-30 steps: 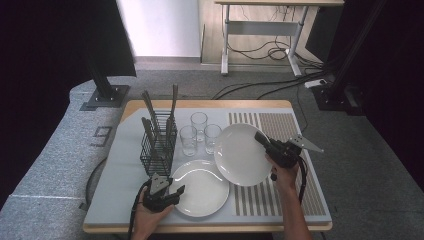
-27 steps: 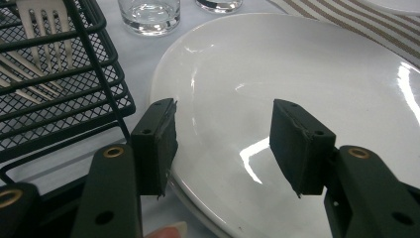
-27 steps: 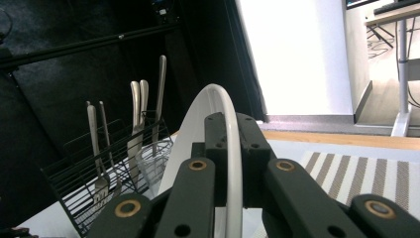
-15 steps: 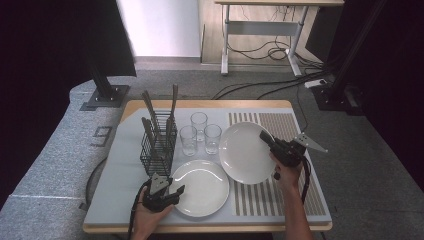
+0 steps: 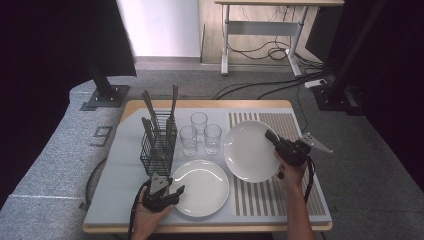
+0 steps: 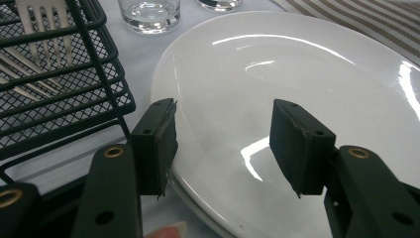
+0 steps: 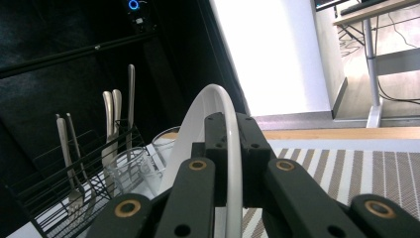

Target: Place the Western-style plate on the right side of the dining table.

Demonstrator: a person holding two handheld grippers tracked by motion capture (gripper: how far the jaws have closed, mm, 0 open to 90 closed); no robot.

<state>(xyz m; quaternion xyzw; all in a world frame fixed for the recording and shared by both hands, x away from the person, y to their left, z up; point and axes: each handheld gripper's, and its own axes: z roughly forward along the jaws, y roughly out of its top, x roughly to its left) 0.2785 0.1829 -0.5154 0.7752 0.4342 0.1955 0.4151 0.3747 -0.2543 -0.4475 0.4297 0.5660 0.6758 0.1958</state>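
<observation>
The right gripper is clamped on the rim of the held plate; in the right gripper view the jaws pinch the white rim edge-on. Compared with one second ago, this plate has changed attitude: it then stood nearly face-on to the high camera and higher over the table, near 1 o'clock from the flat plate. It now lies lower and flatter, over the boundary between the grey mat and the striped rack, at about 2 o'clock from the flat plate. Whether its far edge already touches the surface cannot be told.

The left gripper has not shifted over the same interval. Its jaws stand half open, one on each side of the flat plate's near rim, with no pad pressing on it, as the left gripper view shows. The hand rests at 6 o'clock on the table.

Judgement: the held plate is partway through being lowered or repositioned; the grip is not yet released. The flat plate is straddled but not gripped, so the left side appears to be waiting.

Other items are unchanged: three glasses at 12 o'clock from the flat plate, and the cutlery basket at 10 o'clock.
</observation>
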